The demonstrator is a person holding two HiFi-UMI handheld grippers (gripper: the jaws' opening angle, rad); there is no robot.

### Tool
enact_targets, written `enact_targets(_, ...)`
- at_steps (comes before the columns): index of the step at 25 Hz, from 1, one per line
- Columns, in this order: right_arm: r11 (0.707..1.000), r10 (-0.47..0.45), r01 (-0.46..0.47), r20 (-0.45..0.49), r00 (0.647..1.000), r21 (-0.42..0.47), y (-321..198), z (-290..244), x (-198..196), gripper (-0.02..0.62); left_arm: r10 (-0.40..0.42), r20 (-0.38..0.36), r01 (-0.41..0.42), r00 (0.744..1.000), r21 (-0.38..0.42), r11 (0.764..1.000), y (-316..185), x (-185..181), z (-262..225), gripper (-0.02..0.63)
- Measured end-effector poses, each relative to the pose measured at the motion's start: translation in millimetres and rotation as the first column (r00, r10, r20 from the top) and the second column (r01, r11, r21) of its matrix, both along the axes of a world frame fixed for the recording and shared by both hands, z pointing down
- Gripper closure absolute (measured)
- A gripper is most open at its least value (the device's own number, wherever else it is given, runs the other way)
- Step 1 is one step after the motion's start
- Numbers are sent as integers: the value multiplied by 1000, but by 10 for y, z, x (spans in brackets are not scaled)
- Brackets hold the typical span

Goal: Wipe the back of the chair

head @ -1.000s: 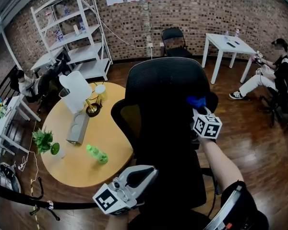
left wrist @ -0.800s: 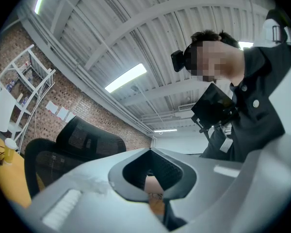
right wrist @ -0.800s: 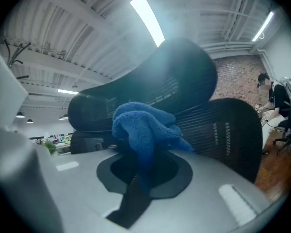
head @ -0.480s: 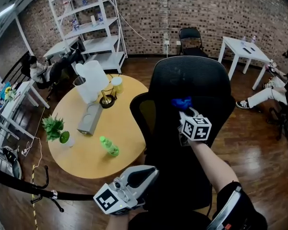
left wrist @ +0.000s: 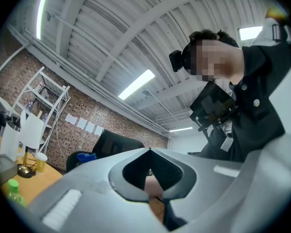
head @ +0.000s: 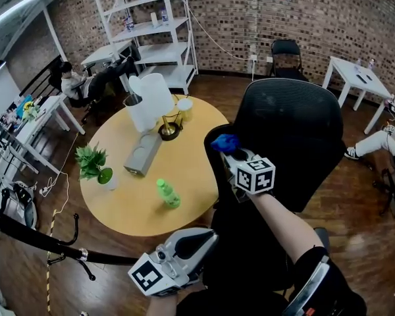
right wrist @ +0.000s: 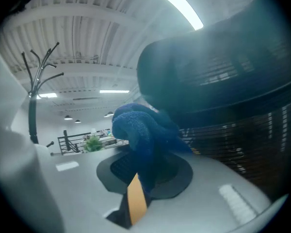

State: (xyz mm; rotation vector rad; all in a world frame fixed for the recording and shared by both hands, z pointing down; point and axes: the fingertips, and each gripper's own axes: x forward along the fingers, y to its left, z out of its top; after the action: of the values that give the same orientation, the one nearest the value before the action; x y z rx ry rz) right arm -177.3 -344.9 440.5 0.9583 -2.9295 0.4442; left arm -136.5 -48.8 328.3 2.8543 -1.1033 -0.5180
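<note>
A black mesh office chair (head: 296,143) stands with its back towards me, beside the round table. My right gripper (head: 232,151) is shut on a blue cloth (head: 225,142), which rests against the left edge of the chair back. In the right gripper view the blue cloth (right wrist: 143,132) bulges from the jaws, with the dark mesh chair back (right wrist: 223,86) close on the right. My left gripper (head: 187,249) hangs low near my body, away from the chair, its jaws closed with nothing between them. The chair (left wrist: 114,147) and cloth (left wrist: 86,157) show far off in the left gripper view.
A round wooden table (head: 138,176) left of the chair holds a green bottle (head: 166,193), a potted plant (head: 93,164), a white jug (head: 151,104) and a grey box (head: 143,154). White shelving (head: 151,31), a white side table (head: 359,78) and seated people stand further off.
My right gripper with the blue cloth has slid leftward across the chair back, from its right side to its left edge. The view has shifted right. The left gripper has stayed put.
</note>
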Motion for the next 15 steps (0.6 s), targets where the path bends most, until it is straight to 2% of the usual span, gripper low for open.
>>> enact_targets(2, 989, -133, 136, 51, 990, -52, 149, -3, -301, 541, -16, -8, 16, 1000, -10, 1000, -5, -22, -30, 601)
enact_targets(3, 973, -215, 221, 84, 973, -71, 275, -17, -427, 541, -20, -9, 20, 1000, -13, 1000, -2, -25, -35, 601)
enact_targets(5, 921, -374, 385, 136, 917, -65, 569, -64, -593, 541, -24, -5, 24, 1000, -14, 1000, 7, -22, -26, 601)
enact_targets(6, 902, -419, 430, 149, 896, -51, 663, -79, -619, 541, -26, -1, 26, 1000, -15, 1000, 6, -19, -14, 601)
enact_targets(7, 897, -429, 440, 157, 890, -44, 687, -77, -609, 541, -28, 2, 28, 1000, -17, 999, 0, -15, 0, 601)
enact_targets(9, 926, -359, 372, 160, 920, -59, 537, -8, -483, 541, -29, 4, 29, 1000, -20, 999, -15, 7, 23, 601)
enact_targets(11, 966, -220, 235, 133, 966, -108, 248, 150, -230, 541, -20, 7, 20, 1000, -25, 999, -35, 52, 33, 601)
enact_targets(13, 981, -111, 128, 115, 987, -148, 13, 307, 78, 541, -7, 10, 7, 1000, -31, 1000, -68, 113, 39, 601)
enact_targets(15, 984, -57, 79, 140, 988, -159, -89, 393, 371, 541, 13, 13, -12, 1000, -35, 999, -111, 182, 49, 601)
